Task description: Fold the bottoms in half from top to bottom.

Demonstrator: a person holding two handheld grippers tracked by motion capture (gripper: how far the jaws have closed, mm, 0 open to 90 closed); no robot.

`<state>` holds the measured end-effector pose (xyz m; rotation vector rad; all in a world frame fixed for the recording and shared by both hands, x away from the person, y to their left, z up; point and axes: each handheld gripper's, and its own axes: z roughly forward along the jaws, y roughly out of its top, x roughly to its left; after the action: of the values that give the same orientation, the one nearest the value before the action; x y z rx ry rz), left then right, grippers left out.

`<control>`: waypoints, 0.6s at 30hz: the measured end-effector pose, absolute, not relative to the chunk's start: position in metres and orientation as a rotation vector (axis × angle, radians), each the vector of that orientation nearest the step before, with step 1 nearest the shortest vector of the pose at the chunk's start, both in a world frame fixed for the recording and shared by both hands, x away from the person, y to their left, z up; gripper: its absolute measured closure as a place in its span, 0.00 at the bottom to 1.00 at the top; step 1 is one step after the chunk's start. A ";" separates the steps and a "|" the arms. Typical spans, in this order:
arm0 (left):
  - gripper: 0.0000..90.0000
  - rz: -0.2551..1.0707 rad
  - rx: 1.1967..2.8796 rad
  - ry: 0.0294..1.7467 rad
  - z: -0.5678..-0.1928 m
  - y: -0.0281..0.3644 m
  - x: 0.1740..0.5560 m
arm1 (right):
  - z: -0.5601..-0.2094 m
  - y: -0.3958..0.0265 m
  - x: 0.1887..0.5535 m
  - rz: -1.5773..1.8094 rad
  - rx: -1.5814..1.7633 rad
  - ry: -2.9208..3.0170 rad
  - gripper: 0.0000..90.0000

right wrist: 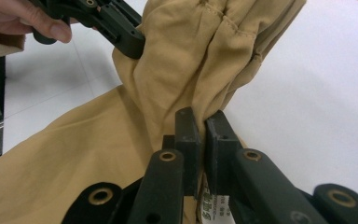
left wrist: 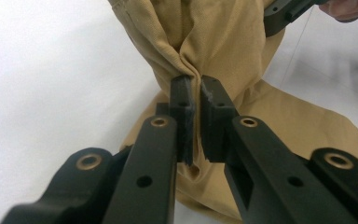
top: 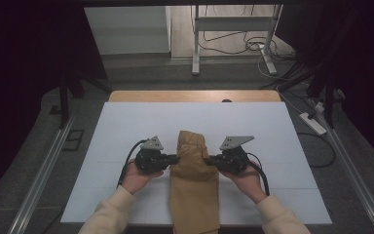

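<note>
At the near edge of the white rectangular table cover (top: 126,126), two cream sleeves come in from below, and the tan cotton garment (top: 194,190) runs between them, its lower end hanging over that near edge and out of the high view. The garment lies as a long narrow strip down the middle of the cover, with its far end folded back on itself into a raised bunch. The left gripper (top: 175,158) is clamped on the left side of that bunch: in the left gripper view its jaws stand nearly together with a pinched pleat of tan cloth (left wrist: 193,70) held between the pads. The right gripper (top: 207,159) is likewise closed on the right side, its jaws pressing a gathered fold (right wrist: 200,93), and a small white printed label (right wrist: 214,203) shows just below them, though its text is too blurred to read. The two grippers face each other across the bunch, close together, so there is little room between them. To either side the white cover is bare and wide, and beyond the fold it stretches well clear to the far strip of light wooden tabletop (top: 195,96). Past the table, a white metal frame stand (top: 233,29) and loose cables (top: 233,46) rest on the floor, well apart from the work, with a white power strip (top: 312,123) off the right edge.
</note>
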<state>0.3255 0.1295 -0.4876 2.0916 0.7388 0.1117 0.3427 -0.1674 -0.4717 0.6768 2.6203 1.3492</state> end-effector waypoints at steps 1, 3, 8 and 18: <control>0.93 0.111 2.091 0.740 -0.488 0.129 0.325 | -0.472 -0.167 0.342 1.354 0.678 2.620 0.94; 0.93 0.112 2.093 0.735 -0.487 0.129 0.324 | -0.473 -0.168 0.340 1.355 0.681 2.622 0.94; 0.93 0.111 2.096 0.733 -0.489 0.128 0.322 | -0.475 -0.170 0.339 1.357 0.687 2.627 0.94; 0.93 0.110 2.095 0.737 -0.490 0.128 0.320 | -0.474 -0.169 0.338 1.356 0.684 2.628 0.94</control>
<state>0.3200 0.1284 -0.4896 2.0950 0.7371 0.1097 0.3377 -0.1693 -0.4745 0.6844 2.6281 1.3561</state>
